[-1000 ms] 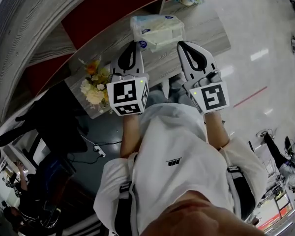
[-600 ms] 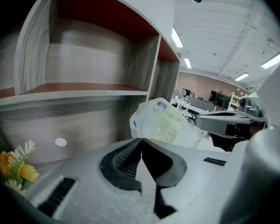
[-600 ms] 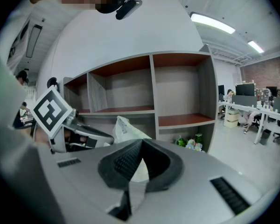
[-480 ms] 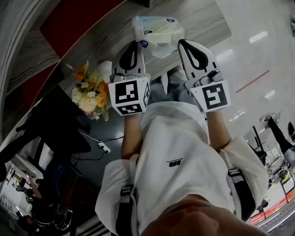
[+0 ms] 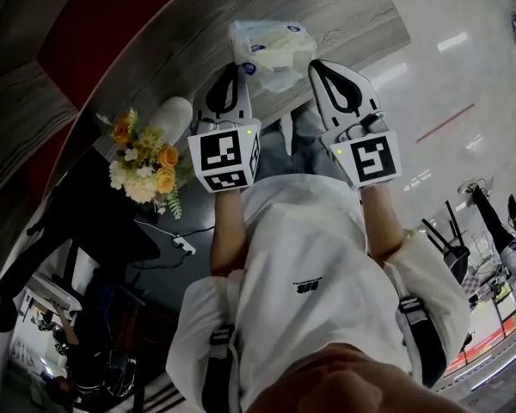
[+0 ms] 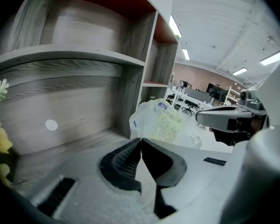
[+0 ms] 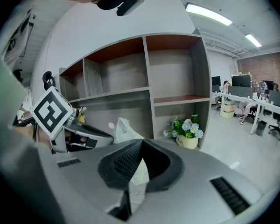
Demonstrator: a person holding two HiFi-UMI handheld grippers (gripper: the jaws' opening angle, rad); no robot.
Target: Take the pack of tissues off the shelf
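The pack of tissues (image 5: 271,46), pale yellow in clear wrap with blue labels, hangs between my two gripper tips in front of the grey wooden shelf (image 5: 353,20). My left gripper (image 5: 239,65) is shut, and its tips meet the wrapper's near left corner. In the left gripper view the pack (image 6: 165,122) sits just past the shut left gripper (image 6: 141,140). My right gripper (image 5: 314,64) is shut on the wrapper's right side. The right gripper view shows thin film pinched in the right gripper (image 7: 141,141), with the pack (image 7: 123,130) to its left.
A bouquet of orange and white flowers (image 5: 142,162) in a white vase stands at the left, low on the shelf unit. A pot of blue flowers (image 7: 189,132) sits in a lower compartment on the right. Glossy floor (image 5: 439,76) lies to the right, and office desks stand beyond.
Both grippers have come down together with the pack still between their tips. The shelf boards have slid up and out of the picture, and the bouquet has shifted left.
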